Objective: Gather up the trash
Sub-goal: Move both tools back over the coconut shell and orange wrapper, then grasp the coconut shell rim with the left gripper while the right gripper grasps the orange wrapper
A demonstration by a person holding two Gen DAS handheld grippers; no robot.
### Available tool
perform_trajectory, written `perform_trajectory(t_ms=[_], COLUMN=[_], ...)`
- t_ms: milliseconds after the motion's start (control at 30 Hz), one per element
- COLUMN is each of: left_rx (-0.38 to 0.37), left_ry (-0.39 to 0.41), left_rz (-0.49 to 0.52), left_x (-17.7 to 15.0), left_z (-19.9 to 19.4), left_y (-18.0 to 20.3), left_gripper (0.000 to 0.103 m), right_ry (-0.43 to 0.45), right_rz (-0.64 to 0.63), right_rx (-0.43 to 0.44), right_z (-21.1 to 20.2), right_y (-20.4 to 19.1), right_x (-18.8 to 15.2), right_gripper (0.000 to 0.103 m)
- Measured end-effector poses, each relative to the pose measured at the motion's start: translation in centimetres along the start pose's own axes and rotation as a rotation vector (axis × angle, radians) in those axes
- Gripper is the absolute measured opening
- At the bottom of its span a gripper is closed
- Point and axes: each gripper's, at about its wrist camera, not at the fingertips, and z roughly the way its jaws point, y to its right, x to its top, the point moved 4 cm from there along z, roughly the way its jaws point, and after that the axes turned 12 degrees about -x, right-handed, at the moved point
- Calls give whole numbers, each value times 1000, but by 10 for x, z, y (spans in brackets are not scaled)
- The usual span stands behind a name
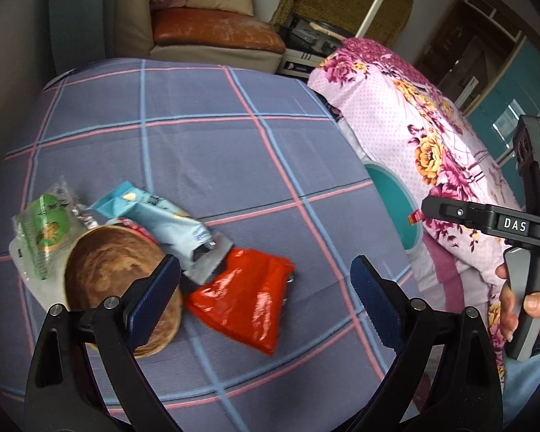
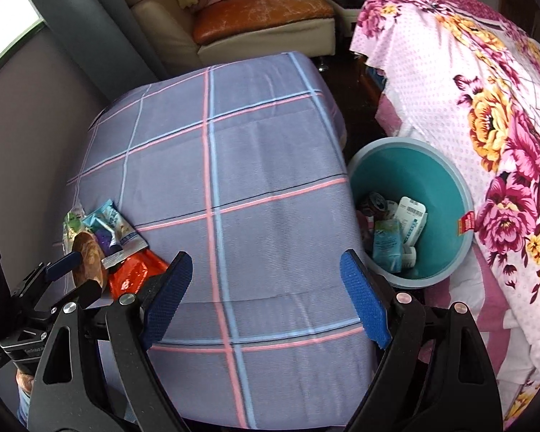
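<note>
Trash lies in a heap on the plaid-covered table (image 1: 205, 136): a red plastic wrapper (image 1: 244, 298), a light blue snack packet (image 1: 162, 223), a green-printed clear packet (image 1: 45, 232) and a brown paper bowl (image 1: 118, 288). My left gripper (image 1: 266, 302) is open, low over the red wrapper, its left finger in front of the bowl. My right gripper (image 2: 266, 295) is open and empty above the table's near edge. A teal bin (image 2: 414, 176) with several discarded packets stands on the floor to its right. The heap also shows in the right wrist view, with the red wrapper (image 2: 136, 273) nearest.
A pink floral quilt (image 2: 486, 126) is draped over furniture right of the bin. A cream sofa with an orange cushion (image 1: 212, 32) stands behind the table. A grey wall (image 2: 36, 136) runs along the table's left side.
</note>
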Motion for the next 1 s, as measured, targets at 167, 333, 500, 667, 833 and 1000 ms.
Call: perform_trajectory(t_ms=[167,333,500,667,833,1000], left_rx=[48,102,124,121,123,131], left_ry=[30,43,21,16,1,-17], left_rz=[-53,-93,-138,-154,-152,-121], left_x=[-12,-28,-42,-44,-42,-39], left_z=[-31,-51,-52,-50,-42,-30], left_y=[-45,-86,-117,-131,-137,-133], left_gripper=[96,96,96,96,96,96], right_ry=[-14,-56,-112,-159,-188,-225], right_rz=[-93,-148,-209,-246,-254,-239], right_rx=[17,39,37,43,50,100], right_z=[-1,12,36,63,87,98], right_y=[-52,-92,-121,-140,-147,-149], right_x=[-3,-11,-18,-19,-18,-28], right_gripper=[80,80,80,80,80,78])
